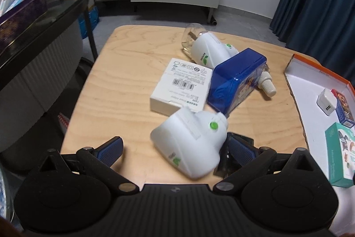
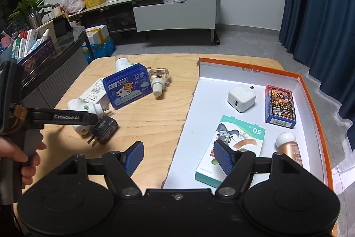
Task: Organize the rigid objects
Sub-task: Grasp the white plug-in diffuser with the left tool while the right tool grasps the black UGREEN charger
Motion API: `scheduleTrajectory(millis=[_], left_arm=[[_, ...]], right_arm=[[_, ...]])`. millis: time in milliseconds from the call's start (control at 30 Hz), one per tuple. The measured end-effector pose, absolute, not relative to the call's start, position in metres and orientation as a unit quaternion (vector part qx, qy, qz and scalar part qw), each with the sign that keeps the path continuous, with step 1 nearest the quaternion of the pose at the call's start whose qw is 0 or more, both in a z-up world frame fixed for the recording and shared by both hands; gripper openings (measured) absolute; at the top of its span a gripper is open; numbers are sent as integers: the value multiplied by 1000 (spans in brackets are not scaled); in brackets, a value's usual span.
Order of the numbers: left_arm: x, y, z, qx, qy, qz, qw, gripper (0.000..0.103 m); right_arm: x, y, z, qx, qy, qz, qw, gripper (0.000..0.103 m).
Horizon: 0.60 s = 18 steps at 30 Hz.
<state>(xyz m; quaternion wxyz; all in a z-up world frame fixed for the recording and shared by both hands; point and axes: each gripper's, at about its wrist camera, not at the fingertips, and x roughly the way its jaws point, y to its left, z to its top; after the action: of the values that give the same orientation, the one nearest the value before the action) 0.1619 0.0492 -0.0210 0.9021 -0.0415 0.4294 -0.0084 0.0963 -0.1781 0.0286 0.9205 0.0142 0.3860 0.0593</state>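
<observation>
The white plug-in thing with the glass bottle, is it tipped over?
Yes. The white plug-in lies on its side on the table, its clear bottle pointing sideways, resting against the blue box.

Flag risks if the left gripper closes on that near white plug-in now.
1. The left gripper is open around the white plug-in, whose rounded, sloped shell sits nearer one pad; it could squirt sideways.
2. The black adapter lies right beside it, so a closing finger may catch or shove it.
3. The blue box and white carton crowd the plug-in's far side; a push forward could shift the pile.
</observation>
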Motion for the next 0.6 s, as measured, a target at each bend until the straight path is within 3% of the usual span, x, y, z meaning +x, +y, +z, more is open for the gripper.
scheduleTrajectory(millis=[133,233,600], left_arm=[[168,53,-26,-56,415,-27,908,99],[164,54,-21,-63,402,-60,912,75],[121,85,-17,-102,404,-53,908,73]], right_arm=[[99,-178,26,12,387,60,920,83],[100,-176,25,10,388,61,920,83],[114,-139,18,-13,399,110,910,83]])
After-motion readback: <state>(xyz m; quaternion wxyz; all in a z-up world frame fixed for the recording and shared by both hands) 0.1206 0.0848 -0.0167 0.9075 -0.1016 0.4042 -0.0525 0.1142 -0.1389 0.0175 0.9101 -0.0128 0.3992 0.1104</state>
